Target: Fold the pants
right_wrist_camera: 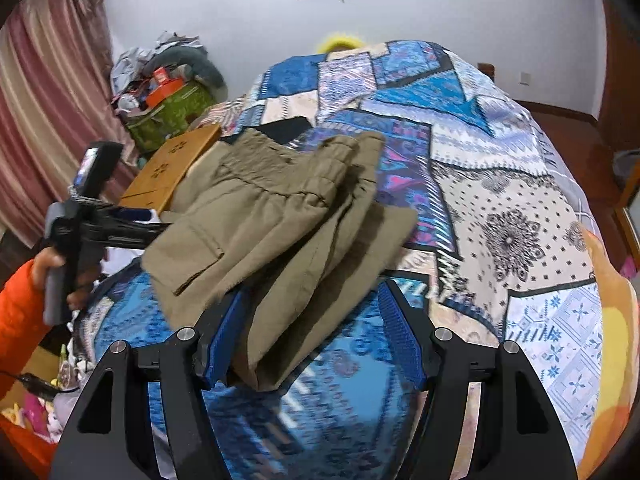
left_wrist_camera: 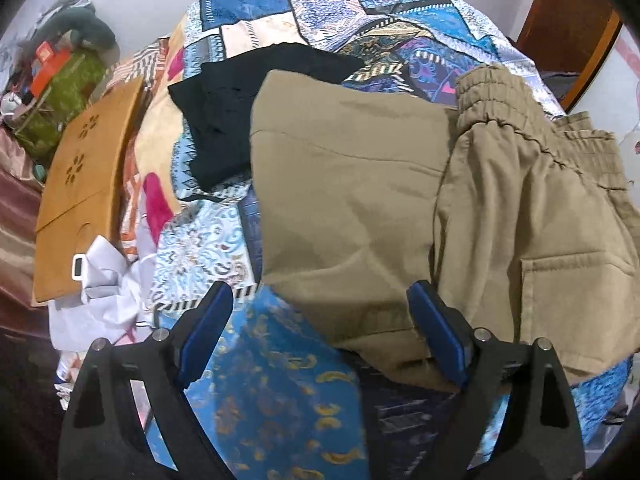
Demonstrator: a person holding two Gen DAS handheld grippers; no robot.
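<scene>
The khaki pants (left_wrist_camera: 360, 200) lie folded in layers on the patterned bedspread (left_wrist_camera: 288, 392), elastic waistband (left_wrist_camera: 496, 96) at the far right. My left gripper (left_wrist_camera: 320, 332) is open, its jaws wide apart at the pants' near edge, with the right pad (left_wrist_camera: 436, 332) touching the cloth. In the right wrist view the pants (right_wrist_camera: 280, 232) lie ahead and left. My right gripper (right_wrist_camera: 316, 340) is open, the near folded corner lying between its pads. The left gripper (right_wrist_camera: 132, 220) also shows there, at the pants' left edge.
A folded black garment (left_wrist_camera: 240, 112) lies beyond the pants. A wooden board (left_wrist_camera: 84, 192) and crumpled white paper (left_wrist_camera: 108, 280) sit at the left. A green bag with clutter (right_wrist_camera: 168, 112) stands by the curtain. The bedspread (right_wrist_camera: 500, 220) stretches to the right.
</scene>
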